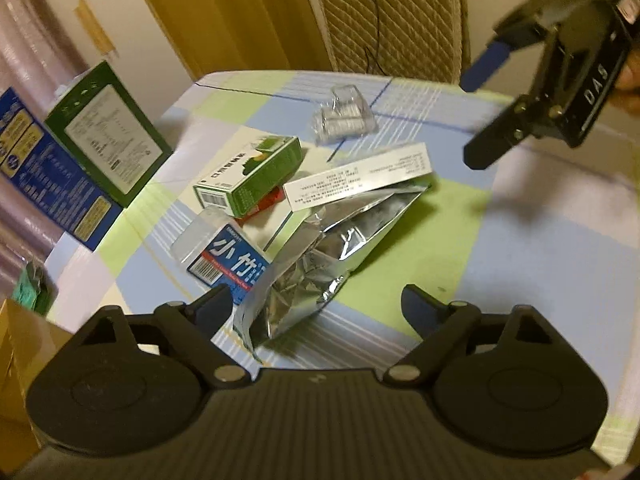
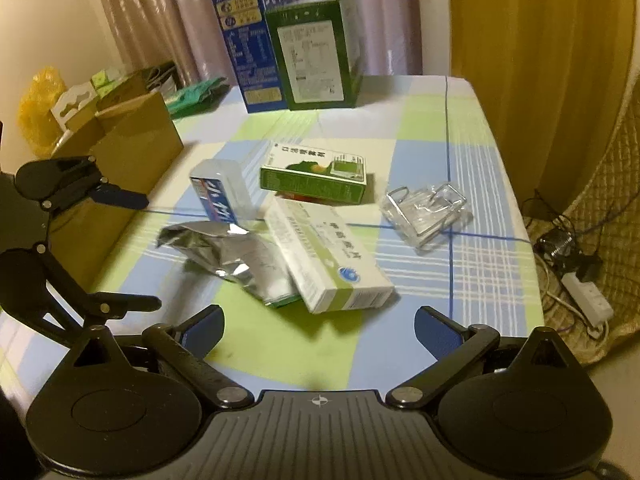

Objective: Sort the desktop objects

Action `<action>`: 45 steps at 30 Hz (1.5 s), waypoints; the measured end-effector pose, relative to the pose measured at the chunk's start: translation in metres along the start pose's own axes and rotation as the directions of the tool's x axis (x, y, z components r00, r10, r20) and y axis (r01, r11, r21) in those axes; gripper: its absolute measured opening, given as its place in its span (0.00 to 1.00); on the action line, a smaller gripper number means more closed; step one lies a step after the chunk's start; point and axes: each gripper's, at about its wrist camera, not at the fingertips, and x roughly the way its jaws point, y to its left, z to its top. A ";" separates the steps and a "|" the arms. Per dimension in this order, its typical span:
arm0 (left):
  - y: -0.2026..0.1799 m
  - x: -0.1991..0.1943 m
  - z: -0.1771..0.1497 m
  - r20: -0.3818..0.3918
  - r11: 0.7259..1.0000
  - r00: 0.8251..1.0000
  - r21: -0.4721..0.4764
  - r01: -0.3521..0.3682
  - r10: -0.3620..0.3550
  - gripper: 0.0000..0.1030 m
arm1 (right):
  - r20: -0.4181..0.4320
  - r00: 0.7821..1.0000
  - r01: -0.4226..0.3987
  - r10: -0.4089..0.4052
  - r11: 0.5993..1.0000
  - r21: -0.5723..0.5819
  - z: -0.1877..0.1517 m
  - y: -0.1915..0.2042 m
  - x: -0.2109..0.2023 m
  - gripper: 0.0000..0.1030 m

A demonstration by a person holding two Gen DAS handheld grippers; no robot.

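Note:
A crumpled silver foil bag [image 1: 320, 264] [image 2: 236, 258] lies mid-table. A long white medicine box [image 1: 358, 176] [image 2: 326, 258] rests across it. A green box [image 1: 250, 178] [image 2: 314, 178] sits on a red item. A clear plastic pack with a blue label [image 1: 222, 250] [image 2: 222, 194] lies beside them. A clear plastic blister [image 1: 344, 116] [image 2: 426, 210] lies apart. My left gripper [image 1: 316, 306] [image 2: 140, 252] is open and empty just above the foil bag's near end. My right gripper [image 2: 318, 328] [image 1: 474, 120] is open and empty above the table.
The table has a blue, green and white checked cloth [image 2: 420, 120]. A tall blue carton [image 2: 246, 40] and a tall green carton [image 2: 316, 50] stand at its far edge. Cardboard boxes [image 2: 132, 136] sit beside the table. A power strip [image 2: 586, 294] lies on the floor.

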 end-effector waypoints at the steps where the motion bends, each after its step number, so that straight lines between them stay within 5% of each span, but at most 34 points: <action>1: 0.000 0.006 0.001 -0.002 1.000 1.000 0.011 0.001 -0.001 0.81 | -0.005 1.000 0.003 -0.003 1.000 -0.009 0.001 -0.002 0.006 0.97; 8: 0.001 0.041 0.005 -0.026 0.998 1.000 0.054 0.015 -0.014 0.73 | -0.039 0.998 -0.053 0.052 0.998 -0.016 0.016 -0.020 0.045 0.92; 16: 0.013 0.051 0.003 -0.058 0.999 0.998 0.038 0.011 -0.009 0.37 | -0.093 0.989 -0.119 0.117 0.993 -0.012 0.040 -0.036 0.085 0.85; 21: 0.016 0.045 -0.001 -0.074 1.000 0.997 0.015 0.011 -0.010 0.26 | -0.135 0.976 -0.168 0.170 0.985 0.029 0.046 -0.046 0.098 0.84; 24: 0.014 0.038 -0.004 -0.091 1.000 0.996 -0.018 0.013 -0.015 0.23 | -0.141 0.975 -0.167 0.172 0.985 0.044 0.044 -0.046 0.096 0.73; 28: 0.005 0.024 -0.008 -0.130 0.996 0.991 -0.086 0.031 -0.042 0.23 | -0.149 0.980 -0.125 0.128 0.992 0.028 0.036 -0.032 0.084 0.71; 35: -0.013 -0.010 -0.017 -0.176 0.968 0.971 -0.219 0.125 -0.165 0.25 | -0.176 0.983 0.067 -0.044 0.990 0.126 0.005 -0.011 0.042 0.71; 38: -0.015 -0.019 -0.015 -0.169 0.968 0.968 -0.203 0.150 -0.185 0.55 | -0.170 0.983 0.101 -0.069 0.978 0.183 -0.011 -0.006 0.021 0.71; 45: -0.020 -0.001 0.003 -0.200 0.978 0.958 -0.071 0.195 -0.205 0.69 | -0.151 0.972 0.214 -0.181 0.947 0.238 -0.045 0.010 -0.001 0.70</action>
